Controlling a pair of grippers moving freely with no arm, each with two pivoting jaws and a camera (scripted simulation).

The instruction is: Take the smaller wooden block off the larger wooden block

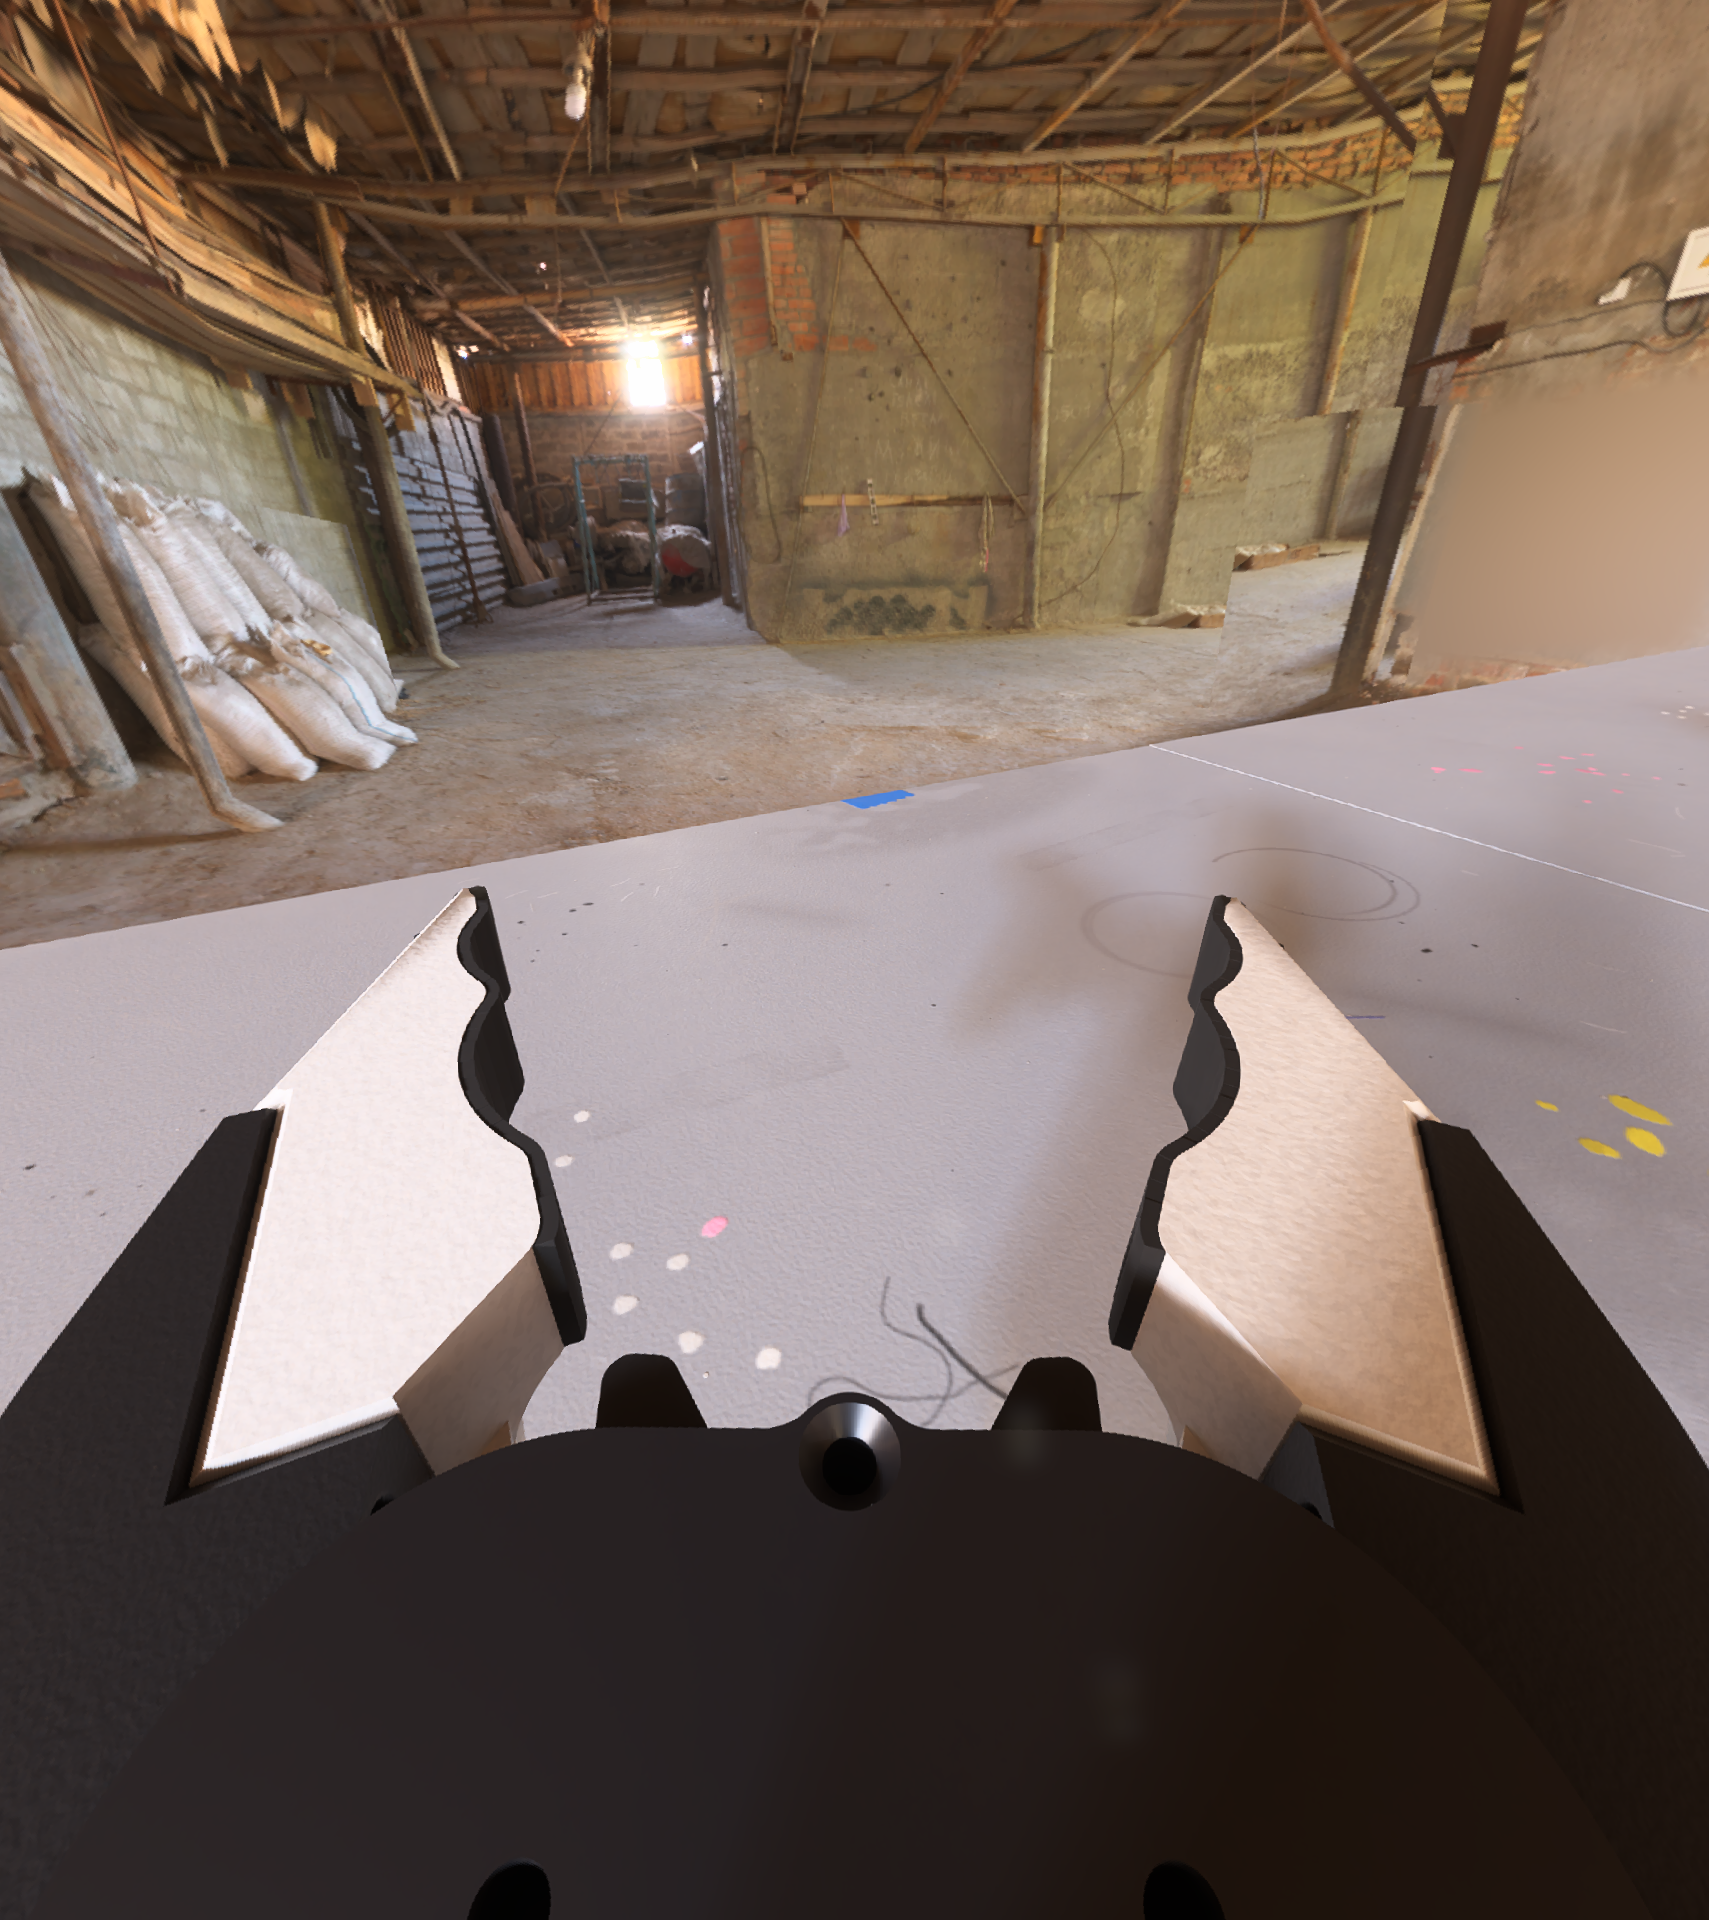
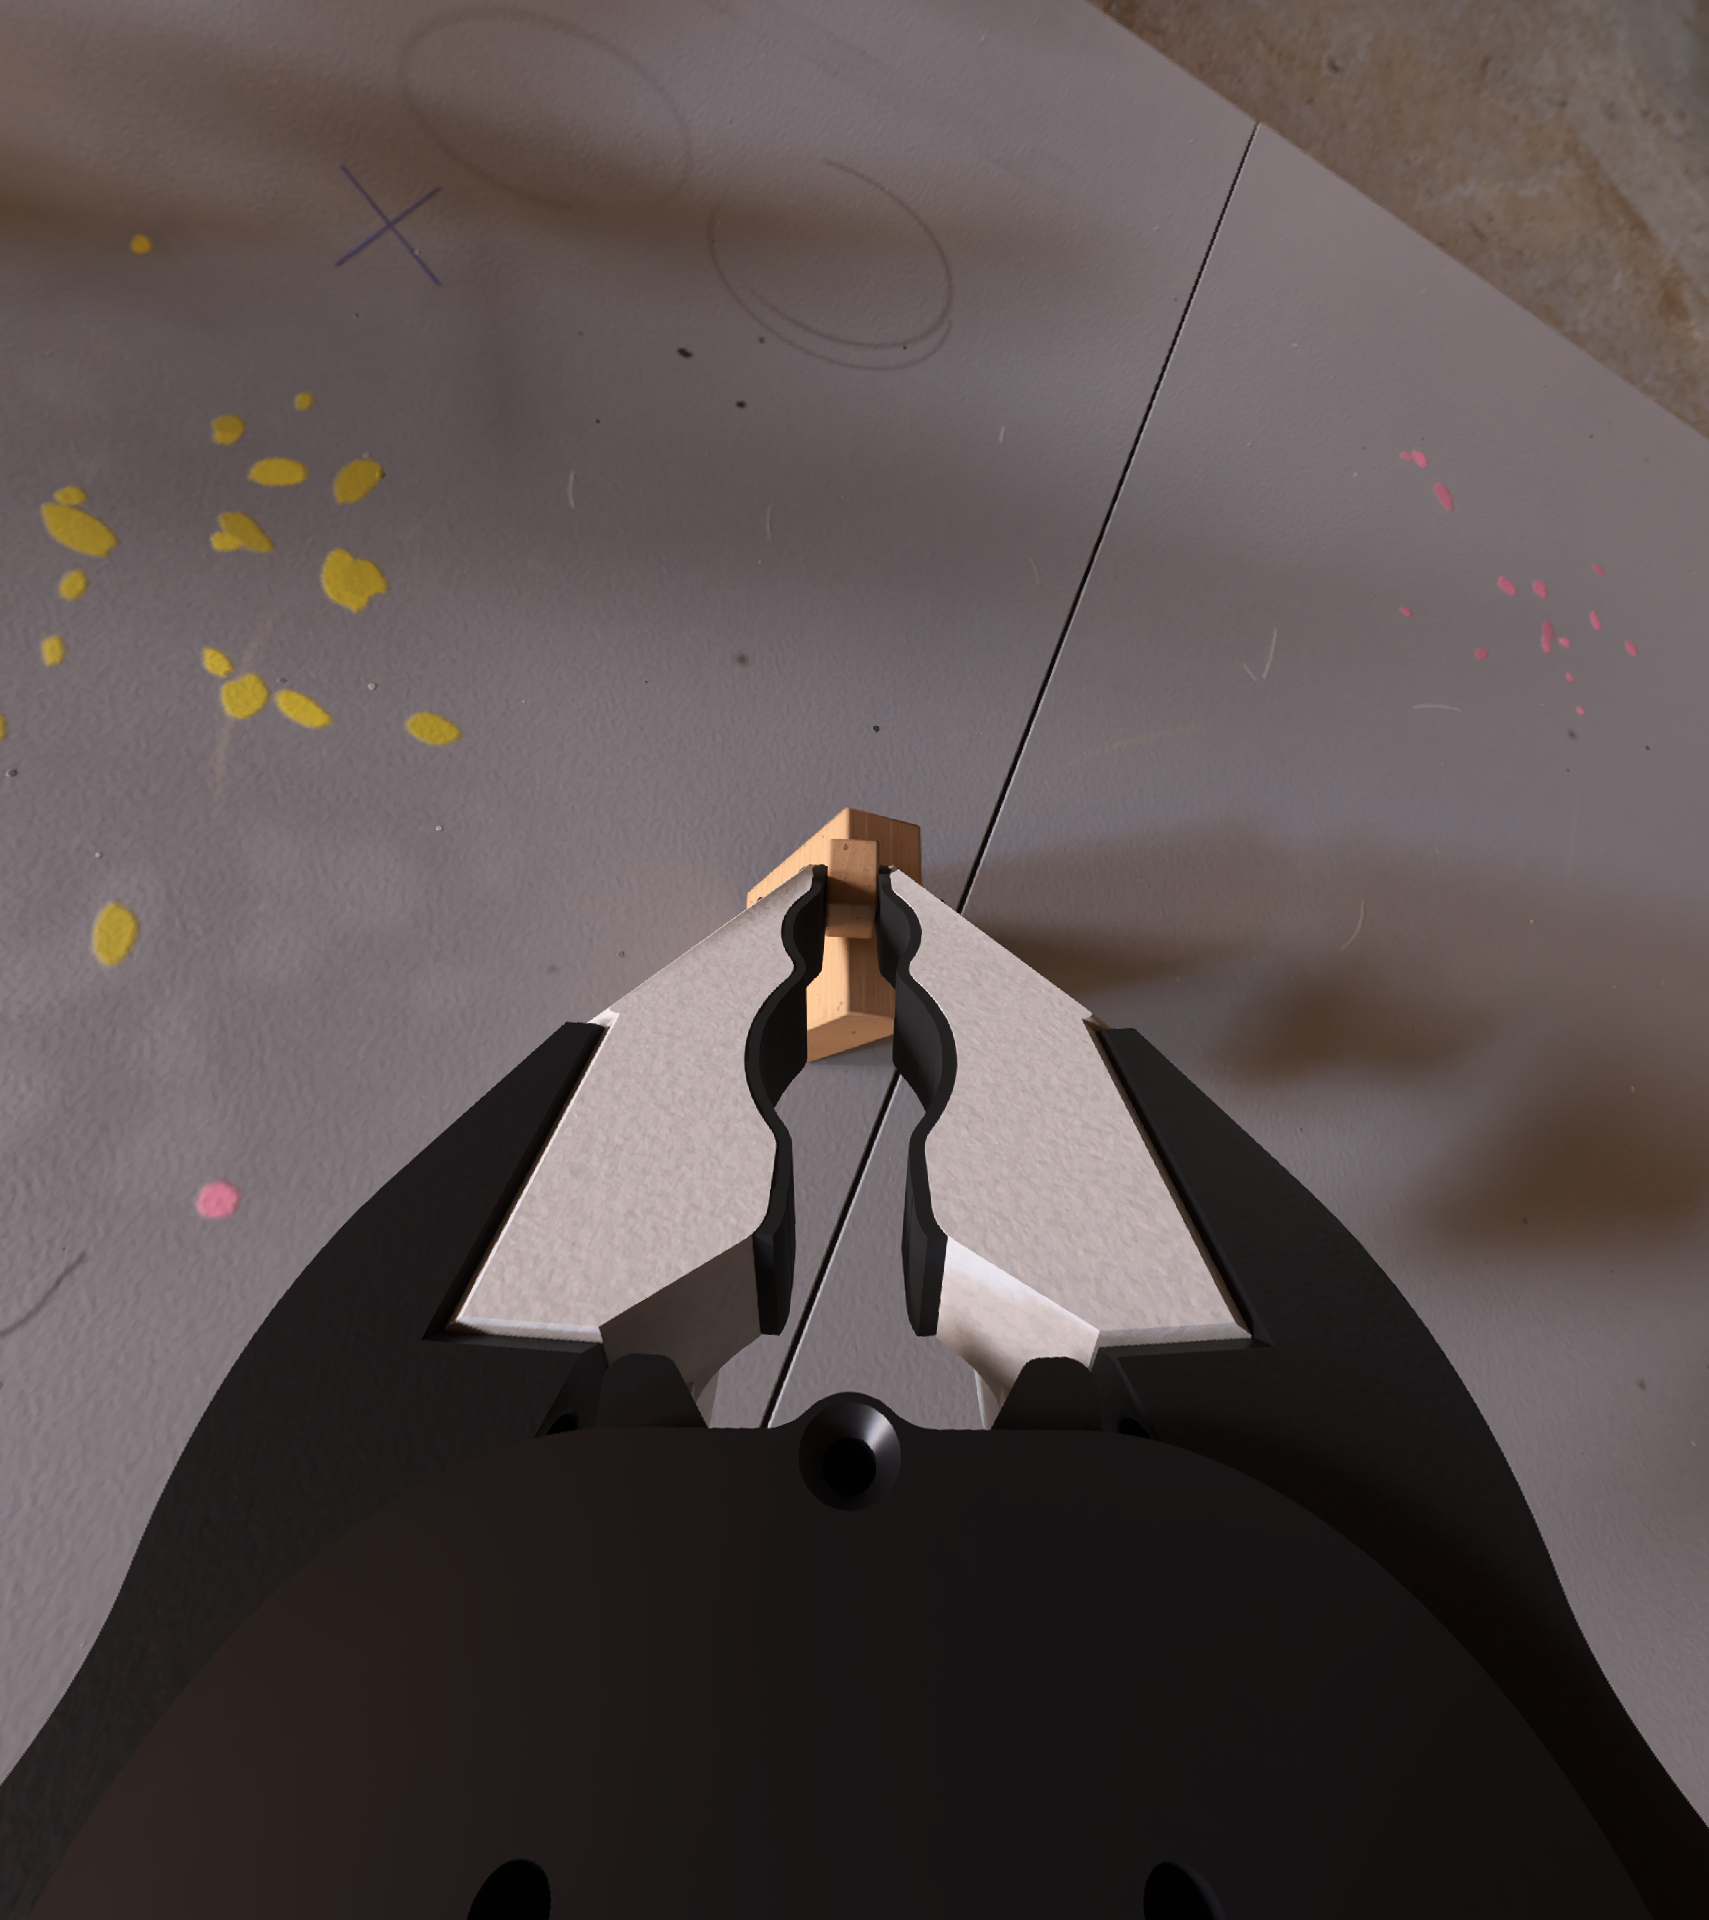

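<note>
The left gripper [image 1: 848,904] hangs spread wide over a grey, paint-flecked surface [image 1: 829,1039] in a brick warehouse. The right gripper [image 2: 851,883] is clamped on the smaller wooden block [image 2: 851,902], atop the larger wooden block [image 2: 842,1013].

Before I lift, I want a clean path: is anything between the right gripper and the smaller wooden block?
Nothing visible. The right gripper is closed on the smaller wooden block, which sits on the larger wooden block. The grey table around them holds only paint spots.
</note>
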